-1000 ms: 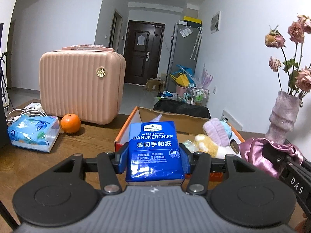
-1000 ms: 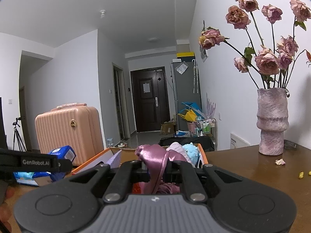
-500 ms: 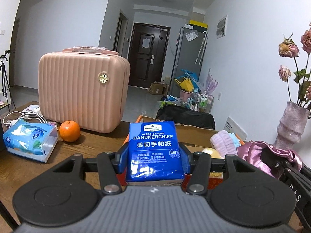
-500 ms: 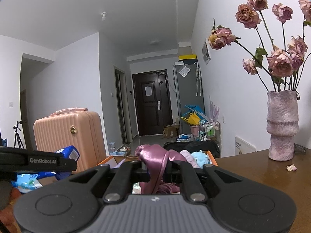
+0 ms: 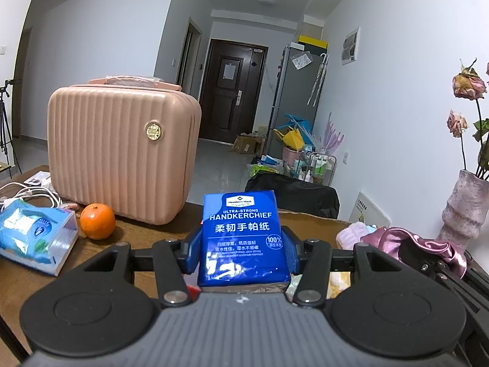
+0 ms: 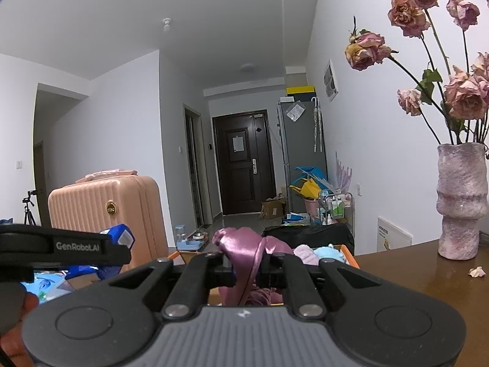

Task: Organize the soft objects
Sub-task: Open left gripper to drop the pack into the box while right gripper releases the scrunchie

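Left wrist view: our left gripper (image 5: pixel 243 246) pinches the blue tissue pack (image 5: pixel 243 238) upright between its pads, held up near the pink suitcase (image 5: pixel 122 153). An orange (image 5: pixel 97 221) and a wrapped tissue box (image 5: pixel 33 241) sit on the table (image 5: pixel 146 232) just beside the suitcase, still loose. Pale plush bits (image 5: pixel 351 235) show right of the suitcase, low behind the claw; we can't tell the box from here.

Right wrist view: our right gripper (image 6: pixel 249 264) is pressed together on a purple satin cloth (image 6: pixel 247 250), which bunches over the fingers. Right of the suitcase (image 6: pixel 107 211), an orange-rimmed box (image 6: pixel 351 258) already holds plush toys (image 6: pixel 318 252). We judge the task partly done: both held items still need placing.
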Tool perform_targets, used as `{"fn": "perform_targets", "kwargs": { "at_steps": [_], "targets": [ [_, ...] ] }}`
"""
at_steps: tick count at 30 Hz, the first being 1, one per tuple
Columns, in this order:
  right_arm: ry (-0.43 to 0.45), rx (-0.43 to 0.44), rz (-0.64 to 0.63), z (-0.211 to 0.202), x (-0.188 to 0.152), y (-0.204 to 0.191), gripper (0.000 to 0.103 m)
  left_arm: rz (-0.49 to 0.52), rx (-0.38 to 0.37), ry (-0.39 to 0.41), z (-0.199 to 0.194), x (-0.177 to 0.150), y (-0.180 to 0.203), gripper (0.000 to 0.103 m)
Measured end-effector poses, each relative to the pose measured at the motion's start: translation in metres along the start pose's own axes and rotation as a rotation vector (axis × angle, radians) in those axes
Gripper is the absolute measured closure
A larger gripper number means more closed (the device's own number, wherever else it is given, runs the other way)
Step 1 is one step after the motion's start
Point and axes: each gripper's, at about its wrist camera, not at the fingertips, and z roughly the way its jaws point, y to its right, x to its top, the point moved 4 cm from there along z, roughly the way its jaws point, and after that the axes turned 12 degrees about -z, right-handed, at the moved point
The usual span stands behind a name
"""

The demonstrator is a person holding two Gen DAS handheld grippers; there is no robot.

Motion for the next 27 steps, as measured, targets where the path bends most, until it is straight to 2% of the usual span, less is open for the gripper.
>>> {"fn": "perform_targets", "kwargs": {
  "at_steps": [12, 27],
  "targets": [
    [-0.011, 0.001, 0.016, 0.041, 0.000, 0.001, 0.093, 0.004, -0.005, -0.003, 0.040, 0.007, 0.008, 0.050],
    [-0.049, -0.023, 0.012, 0.088, -0.005, 0.003, 0.093, 0.030, 0.033, -0.037, 0.091, 0.006, 0.009, 0.050]
  ]
}}
